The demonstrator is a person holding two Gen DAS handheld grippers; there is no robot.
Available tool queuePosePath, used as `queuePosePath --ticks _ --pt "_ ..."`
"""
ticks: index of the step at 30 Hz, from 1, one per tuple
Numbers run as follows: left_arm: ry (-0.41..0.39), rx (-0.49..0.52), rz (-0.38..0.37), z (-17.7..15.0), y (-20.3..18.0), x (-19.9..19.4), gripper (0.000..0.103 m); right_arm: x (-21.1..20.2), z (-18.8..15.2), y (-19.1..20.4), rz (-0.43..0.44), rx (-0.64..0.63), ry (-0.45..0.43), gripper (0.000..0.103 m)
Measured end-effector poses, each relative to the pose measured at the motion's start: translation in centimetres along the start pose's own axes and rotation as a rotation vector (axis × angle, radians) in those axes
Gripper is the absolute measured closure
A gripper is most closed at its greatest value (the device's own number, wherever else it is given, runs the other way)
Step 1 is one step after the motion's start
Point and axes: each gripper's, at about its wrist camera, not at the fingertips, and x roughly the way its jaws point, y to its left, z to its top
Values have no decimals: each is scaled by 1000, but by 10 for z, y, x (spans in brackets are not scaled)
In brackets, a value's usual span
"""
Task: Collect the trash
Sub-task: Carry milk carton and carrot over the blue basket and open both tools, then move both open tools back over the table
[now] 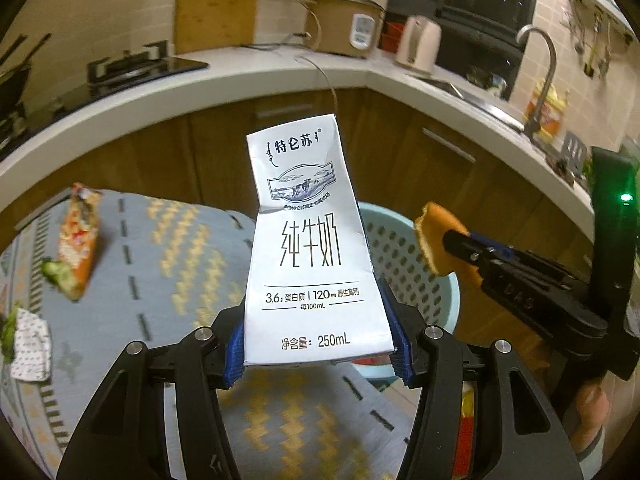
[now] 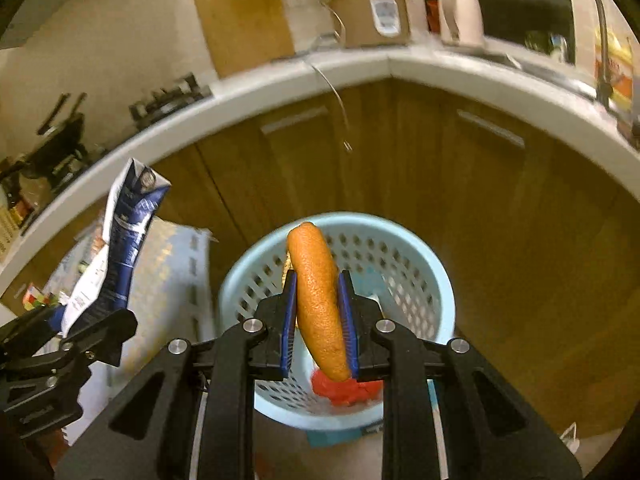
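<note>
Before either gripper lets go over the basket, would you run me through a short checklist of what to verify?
1. Right gripper shut on the orange peel: ok.
2. Peel above the blue basket opening: ok in the right wrist view.
3. Left gripper shut on the milk carton: ok, held at its lower end.
4. Carton over the basket: cannot tell; the basket sits behind it, and the patterned tablecloth lies below.
5. Room in the basket: ok, only red trash visible at the bottom.
6. Table trash left: not ok, snack wrapper remains.
</note>
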Motion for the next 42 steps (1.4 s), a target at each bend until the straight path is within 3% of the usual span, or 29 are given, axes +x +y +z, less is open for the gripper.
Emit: queuePosePath --ticks 7,10,15,18,21,35,42 --pt "51 17 -65 -6 -11 26 48 32 -17 -26 -36 70 118 84" --pt "47 8 -73 -7 -12 28 36 41 -21 -32 -50 91 150 82" --pt "20 0 -59 -6 -7 23 27 47 -23 -40 -47 124 173 78" --pt "15 -16 -58 -5 -2 20 26 44 -23 -42 -41 132 164 76" --pt "5 -32 -58 -6 4 15 26 38 -21 -42 -39 134 142 54" --pt "-52 -90 -15 -17 29 -20 26 6 -11 -3 11 44 58 54" --pt "-119 -154 52 -28 65 -63 26 -10 -6 31 62 -6 27 54"
